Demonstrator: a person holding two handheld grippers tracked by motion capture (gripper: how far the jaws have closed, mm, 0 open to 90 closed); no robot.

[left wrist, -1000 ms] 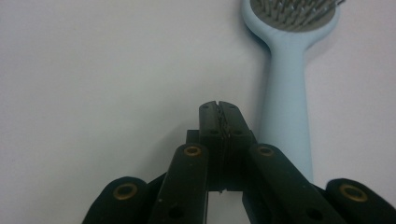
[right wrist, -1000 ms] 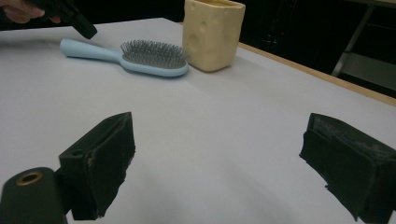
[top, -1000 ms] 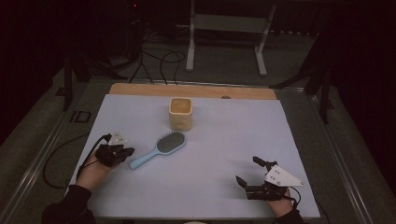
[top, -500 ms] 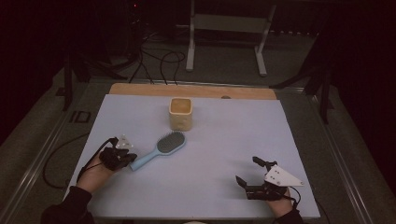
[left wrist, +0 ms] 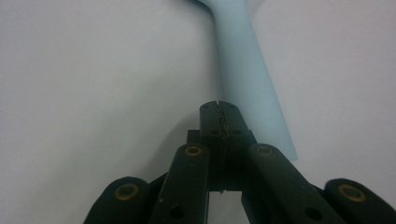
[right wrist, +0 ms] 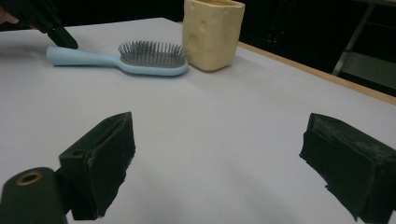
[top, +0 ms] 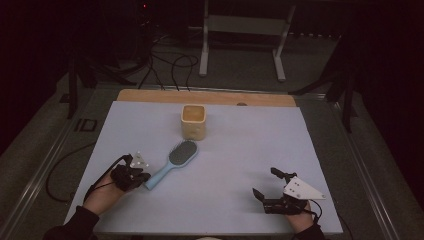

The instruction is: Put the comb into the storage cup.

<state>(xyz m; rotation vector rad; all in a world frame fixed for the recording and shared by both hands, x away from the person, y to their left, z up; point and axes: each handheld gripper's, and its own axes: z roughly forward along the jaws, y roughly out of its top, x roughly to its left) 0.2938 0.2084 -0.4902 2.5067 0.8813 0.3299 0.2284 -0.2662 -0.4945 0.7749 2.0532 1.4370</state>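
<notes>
Fingers: left gripper (top: 141, 176) clenched, empty, tips beside brush (top: 172, 162) handle end; right gripper (top: 272, 186) released, idle. Step: approach. Next: open, straddle handle.

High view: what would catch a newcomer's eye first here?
The light blue hairbrush lies bristles-up mid-table, just before the yellow cup. The left hand-held gripper, jaws shut, sits at the end of the brush's handle, while the right hand-held gripper rests open near the table's right front corner.

Pale blue hairbrush (top: 172, 164), cream-yellow cup (top: 193, 121)
</notes>
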